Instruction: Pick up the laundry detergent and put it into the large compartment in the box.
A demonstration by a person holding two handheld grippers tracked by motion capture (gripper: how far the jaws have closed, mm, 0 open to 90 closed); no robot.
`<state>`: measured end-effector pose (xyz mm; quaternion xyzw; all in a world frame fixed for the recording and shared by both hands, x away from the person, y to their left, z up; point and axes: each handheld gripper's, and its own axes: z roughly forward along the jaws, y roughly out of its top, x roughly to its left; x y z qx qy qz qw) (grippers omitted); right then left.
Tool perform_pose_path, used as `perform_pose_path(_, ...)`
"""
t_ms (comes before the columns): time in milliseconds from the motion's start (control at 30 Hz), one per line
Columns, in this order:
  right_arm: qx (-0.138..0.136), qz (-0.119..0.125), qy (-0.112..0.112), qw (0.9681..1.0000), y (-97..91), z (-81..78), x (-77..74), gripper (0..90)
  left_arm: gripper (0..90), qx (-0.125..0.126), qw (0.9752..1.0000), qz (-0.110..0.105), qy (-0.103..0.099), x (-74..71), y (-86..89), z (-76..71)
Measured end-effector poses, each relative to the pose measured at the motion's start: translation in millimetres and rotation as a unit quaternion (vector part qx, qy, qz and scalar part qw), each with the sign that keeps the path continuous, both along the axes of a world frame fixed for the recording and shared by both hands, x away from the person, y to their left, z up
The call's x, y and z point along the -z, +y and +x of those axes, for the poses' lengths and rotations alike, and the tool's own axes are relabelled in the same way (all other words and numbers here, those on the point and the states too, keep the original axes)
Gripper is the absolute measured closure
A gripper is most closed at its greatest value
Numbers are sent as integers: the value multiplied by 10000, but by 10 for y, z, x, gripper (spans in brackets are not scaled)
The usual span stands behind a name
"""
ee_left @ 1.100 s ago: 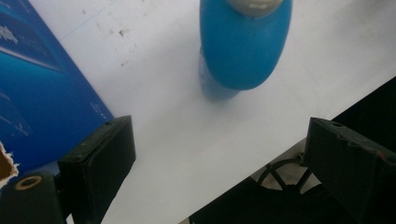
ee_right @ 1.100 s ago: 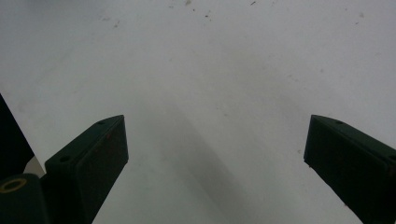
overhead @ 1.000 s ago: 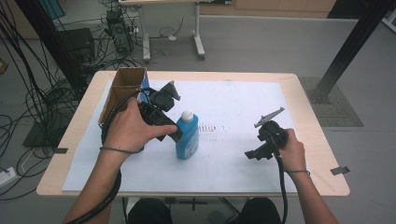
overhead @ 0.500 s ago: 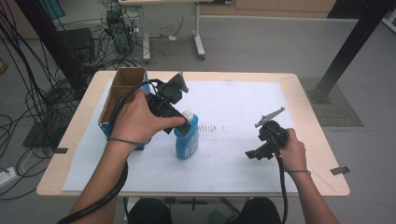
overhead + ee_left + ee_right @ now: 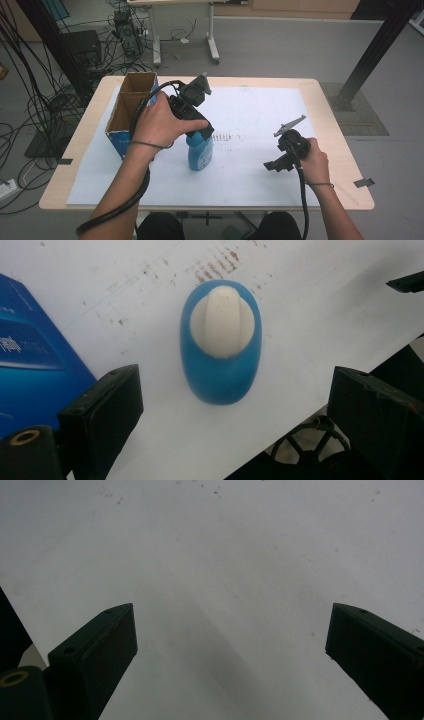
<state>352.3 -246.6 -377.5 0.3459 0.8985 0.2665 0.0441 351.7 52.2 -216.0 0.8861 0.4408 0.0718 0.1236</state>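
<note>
Seen left of centre in the high view: a brown-and-blue box (image 5: 131, 114) standing open-topped on the paper-covered table (image 5: 260, 165). Just right of it, held above an upright blue bottle (image 5: 200, 152) at mid-frame, the left tongs (image 5: 202, 131), spread wide and gripping nothing. Pictured from directly overhead in the left gripper view: the bottle's white cap (image 5: 220, 321), centred between the parted black jaws. At lower right of the high view, the right tongs (image 5: 276, 165), likewise wide and empty, well apart from the bottle.
</note>
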Motion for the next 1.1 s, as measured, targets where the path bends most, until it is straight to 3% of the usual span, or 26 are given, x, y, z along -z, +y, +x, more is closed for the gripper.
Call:
perform_pose_path(467, -1, -23, 2, 10000, -12, -10, -3, 60, 81, -89, 9999, -56, 116, 115, -57, 159)
perform_pose_path(633, -7, -13, 6, 10000, -10, -9, 4, 60, 81, -109, 9999, 69, 71, 164, -99, 195)
perform_pose_path(1100, 2, -4, 30, 10000, -13, -10, 23, 60, 79, -107, 9998, 146, 94, 279, -170, 253)
